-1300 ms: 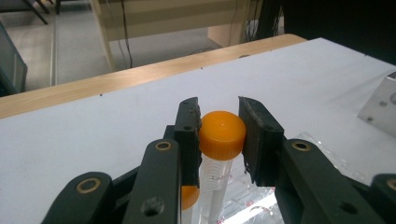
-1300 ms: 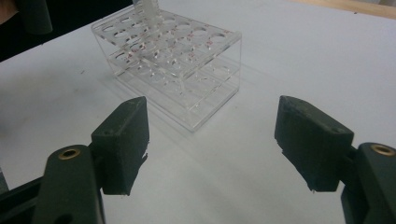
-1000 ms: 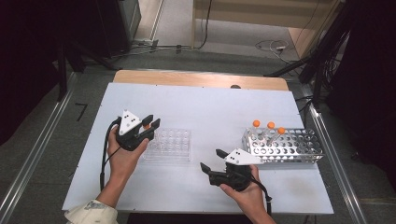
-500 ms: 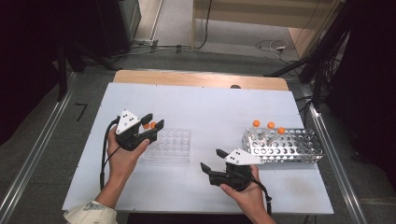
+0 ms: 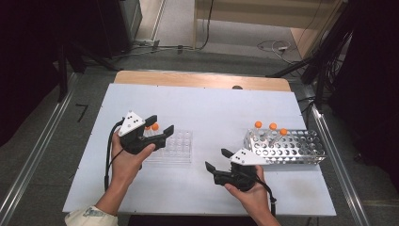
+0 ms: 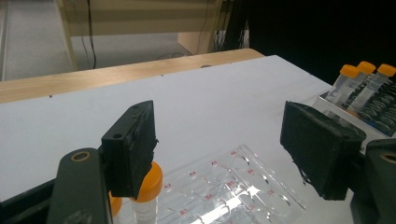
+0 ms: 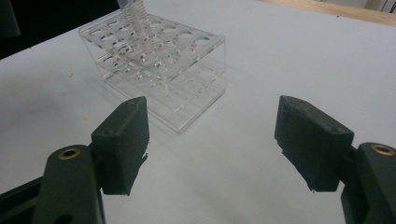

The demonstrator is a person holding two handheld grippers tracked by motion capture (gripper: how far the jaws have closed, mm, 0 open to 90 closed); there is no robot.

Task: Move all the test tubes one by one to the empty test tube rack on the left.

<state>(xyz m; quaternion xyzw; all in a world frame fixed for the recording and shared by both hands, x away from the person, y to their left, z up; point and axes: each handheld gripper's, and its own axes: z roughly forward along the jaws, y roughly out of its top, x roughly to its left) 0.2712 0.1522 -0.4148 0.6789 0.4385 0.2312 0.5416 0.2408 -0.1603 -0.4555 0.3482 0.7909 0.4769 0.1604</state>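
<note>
A clear plastic tube rack [image 5: 176, 147] stands left of centre on the white table; two orange-capped tubes [image 5: 154, 127] stand at its left end. My left gripper [image 5: 161, 123] hovers over that end, open, its jaws having just been opening. In the left gripper view, nothing lies between the pads of the left gripper [image 6: 219, 140], and one tube's orange cap [image 6: 150, 175] sits just below the left jaw. My right gripper [image 5: 216, 158] rests low on the table, open and holding nothing. The right gripper view has the clear rack [image 7: 159, 60] ahead of the right gripper [image 7: 210, 135].
A metal wire rack [image 5: 294, 147] sits at the right of the table with three orange-capped tubes [image 5: 272, 127] at its left end. A wooden strip [image 5: 202, 80] runs along the table's far edge. Aluminium rails flank the table.
The left gripper's jaws have spread apart and let go of an orange-capped tube, which now stands in the clear rack. The right gripper has not moved.
</note>
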